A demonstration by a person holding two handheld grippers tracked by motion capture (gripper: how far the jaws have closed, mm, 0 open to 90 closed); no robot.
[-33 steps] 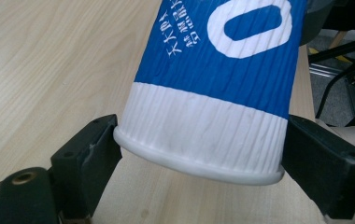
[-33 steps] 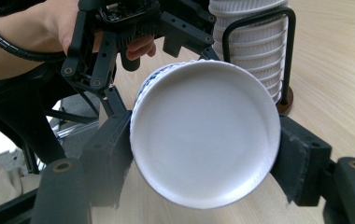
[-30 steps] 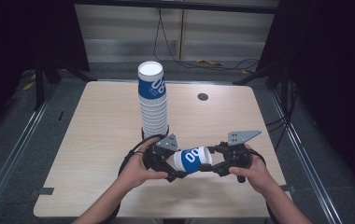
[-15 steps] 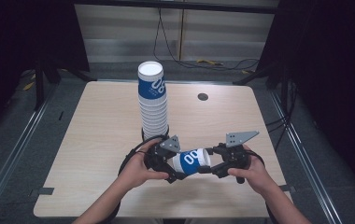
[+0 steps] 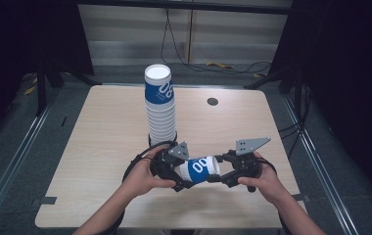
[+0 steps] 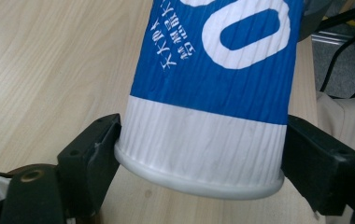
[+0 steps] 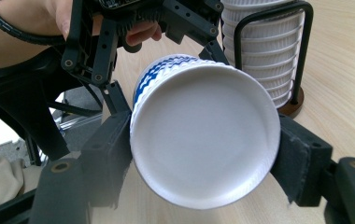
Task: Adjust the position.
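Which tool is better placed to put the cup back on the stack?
Probably right: the right tool grips the cup at its base, so the rim could slip over the base-up stack. The left tool clamps the rim end and would block that.

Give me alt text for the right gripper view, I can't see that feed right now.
A white-and-blue paper cup lies on its side with its white base facing the camera, clamped at that end between the right gripper's two black jaws. Behind it, the left gripper holds the cup's far end, and a stack of cups stands in a black wire holder on the wooden table.
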